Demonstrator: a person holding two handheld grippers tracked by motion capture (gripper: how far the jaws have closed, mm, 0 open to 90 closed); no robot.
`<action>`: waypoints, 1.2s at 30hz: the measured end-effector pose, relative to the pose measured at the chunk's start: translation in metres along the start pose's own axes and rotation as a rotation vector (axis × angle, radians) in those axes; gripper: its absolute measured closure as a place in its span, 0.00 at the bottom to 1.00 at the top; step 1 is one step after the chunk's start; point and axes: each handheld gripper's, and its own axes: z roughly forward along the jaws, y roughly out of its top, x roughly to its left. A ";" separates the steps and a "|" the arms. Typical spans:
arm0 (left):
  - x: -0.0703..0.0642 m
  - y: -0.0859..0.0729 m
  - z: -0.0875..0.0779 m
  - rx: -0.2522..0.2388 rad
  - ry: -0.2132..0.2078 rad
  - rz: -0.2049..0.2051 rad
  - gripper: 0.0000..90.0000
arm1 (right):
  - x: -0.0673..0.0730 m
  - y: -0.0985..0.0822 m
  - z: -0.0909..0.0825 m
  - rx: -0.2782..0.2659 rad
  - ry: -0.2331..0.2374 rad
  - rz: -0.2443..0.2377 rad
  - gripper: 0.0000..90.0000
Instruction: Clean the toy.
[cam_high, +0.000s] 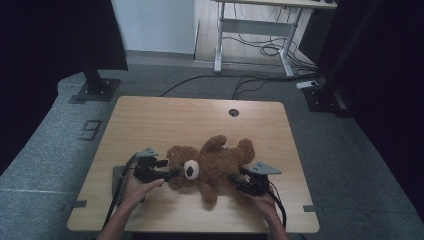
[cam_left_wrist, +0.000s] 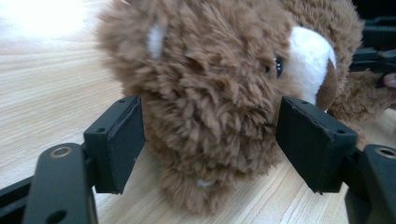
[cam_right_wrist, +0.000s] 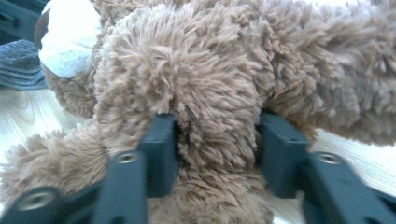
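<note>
A shaggy brown plush bear (cam_high: 212, 167) lies on the pale woodgrain tabletop (cam_high: 150, 120); left gripper (cam_high: 172, 174) spread around its head; right gripper (cam_high: 234, 178) flanks a fuzzy limb, grip unclear.

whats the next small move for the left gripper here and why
Probably close the left gripper on the teddy bear's head: its jaws stand open either side of the fur, apparently not pressing it. The right gripper already has fur between its jaws.
</note>
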 end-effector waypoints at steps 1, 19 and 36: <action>0.000 0.000 0.001 0.002 -0.004 0.001 0.28 | -0.001 0.002 0.000 0.015 -0.004 0.002 0.41; 0.001 0.000 0.000 0.012 -0.014 0.005 0.31 | 0.000 0.007 0.026 0.133 0.036 -0.028 0.61; 0.004 0.001 -0.038 -0.100 -0.011 0.012 0.31 | 0.004 0.035 0.011 -0.050 0.106 0.092 0.78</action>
